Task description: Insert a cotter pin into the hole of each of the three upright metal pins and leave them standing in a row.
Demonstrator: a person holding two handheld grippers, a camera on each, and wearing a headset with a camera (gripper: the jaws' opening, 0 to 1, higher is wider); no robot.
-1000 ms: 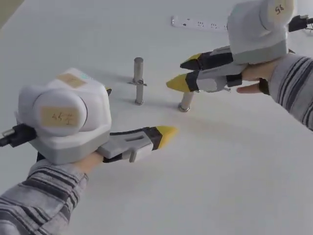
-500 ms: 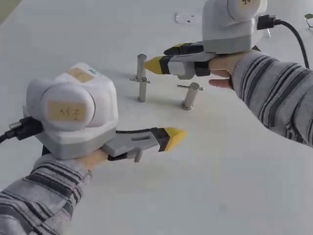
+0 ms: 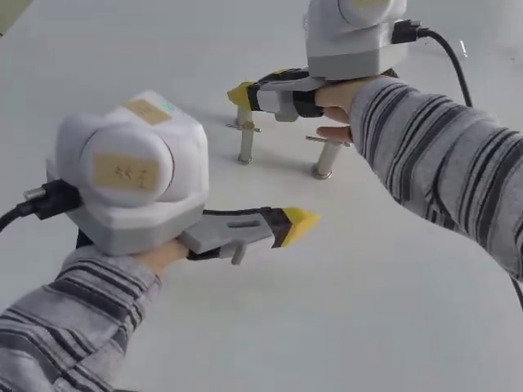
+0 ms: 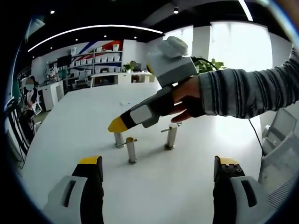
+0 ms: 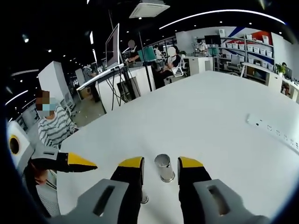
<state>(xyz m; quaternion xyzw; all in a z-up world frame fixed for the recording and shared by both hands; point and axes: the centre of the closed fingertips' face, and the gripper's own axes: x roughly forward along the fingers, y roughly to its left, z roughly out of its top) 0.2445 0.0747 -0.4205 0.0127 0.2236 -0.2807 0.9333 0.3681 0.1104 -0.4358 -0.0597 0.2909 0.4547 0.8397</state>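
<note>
Three upright metal pins [image 4: 131, 150] stand close together, well in from the tabletop's [image 3: 392, 310] edges. A cotter pin [image 4: 164, 130] crosses the right-hand one near its top. A second crosspiece shows at the left pair, but on which pin cannot be told. Right claw [image 5: 161, 164]: jaws a little apart, hovering over the far pin [image 5: 164, 173], which is seen in the gap. Left claw [image 4: 158, 165]: jaws spread wide, above the tabletop on the person's side, pointing toward the pins.
</note>
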